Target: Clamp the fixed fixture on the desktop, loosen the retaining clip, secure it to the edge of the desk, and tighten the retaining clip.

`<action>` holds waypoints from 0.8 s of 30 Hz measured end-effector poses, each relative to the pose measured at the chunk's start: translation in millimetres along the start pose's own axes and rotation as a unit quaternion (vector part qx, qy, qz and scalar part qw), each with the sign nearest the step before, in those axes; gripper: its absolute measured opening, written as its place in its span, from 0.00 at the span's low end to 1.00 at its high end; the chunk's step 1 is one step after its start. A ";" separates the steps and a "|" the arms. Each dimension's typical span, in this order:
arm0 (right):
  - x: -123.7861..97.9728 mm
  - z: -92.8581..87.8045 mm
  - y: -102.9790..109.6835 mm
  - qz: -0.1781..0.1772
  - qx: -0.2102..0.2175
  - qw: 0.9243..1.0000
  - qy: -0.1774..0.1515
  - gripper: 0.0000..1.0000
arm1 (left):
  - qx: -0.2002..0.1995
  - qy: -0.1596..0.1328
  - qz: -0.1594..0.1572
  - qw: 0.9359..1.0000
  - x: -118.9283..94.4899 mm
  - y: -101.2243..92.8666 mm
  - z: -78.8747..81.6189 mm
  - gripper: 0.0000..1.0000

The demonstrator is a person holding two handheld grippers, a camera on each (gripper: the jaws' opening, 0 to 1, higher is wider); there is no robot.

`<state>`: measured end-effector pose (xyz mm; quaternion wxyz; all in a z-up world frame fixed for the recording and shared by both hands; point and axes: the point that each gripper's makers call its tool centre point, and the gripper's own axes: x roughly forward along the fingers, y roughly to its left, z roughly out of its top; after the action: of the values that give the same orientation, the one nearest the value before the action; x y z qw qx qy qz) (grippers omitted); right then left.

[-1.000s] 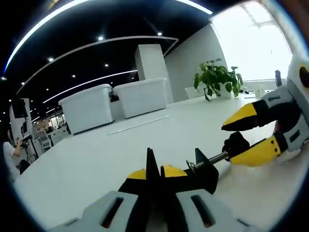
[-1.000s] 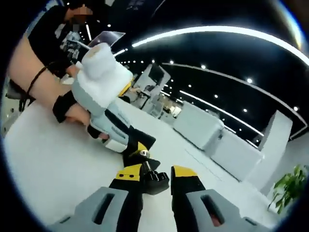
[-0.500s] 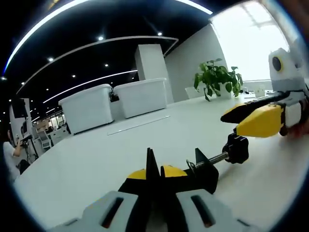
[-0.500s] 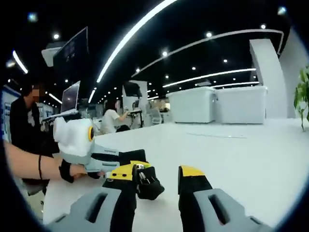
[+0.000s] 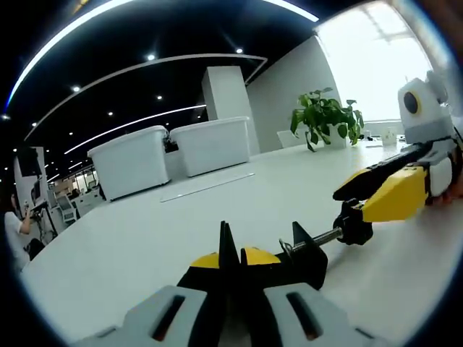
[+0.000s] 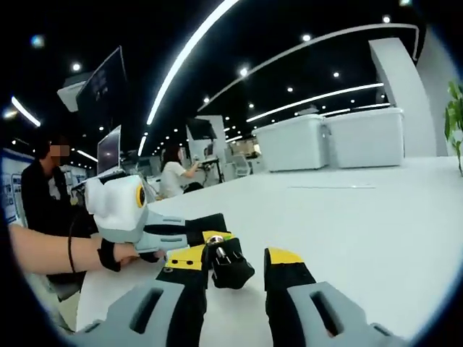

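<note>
The fixture (image 5: 304, 254) is clamped in the left claw (image 5: 233, 262) low on the bench (image 5: 145, 231), while its knob (image 6: 230, 269), at 3 o'clock, is bracketed by the parted right claw (image 6: 235, 264) for loosening.

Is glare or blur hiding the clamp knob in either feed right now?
Left gripper view: the window is blown out white, but the clamp and its knob stay sharp. Right gripper view: even light, knob crisp between the open jaws of the right gripper; fisheye bends the ceiling lights.

Black screw clamp (image 5: 307, 253) on white desk (image 5: 130, 246)
</note>
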<state>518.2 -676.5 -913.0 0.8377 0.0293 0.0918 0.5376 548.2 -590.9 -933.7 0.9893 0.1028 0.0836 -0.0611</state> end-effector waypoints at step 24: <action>12.2 3.3 9.0 0.006 -0.274 0.962 -0.005 0.21 | -0.001 0.001 0.003 1.000 -7.1 -6.5 -4.3 0.07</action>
<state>515.7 -661.5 -910.0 0.8108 -0.1982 -0.0637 0.5471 539.7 -595.6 -937.8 0.9895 0.1026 0.0839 -0.0579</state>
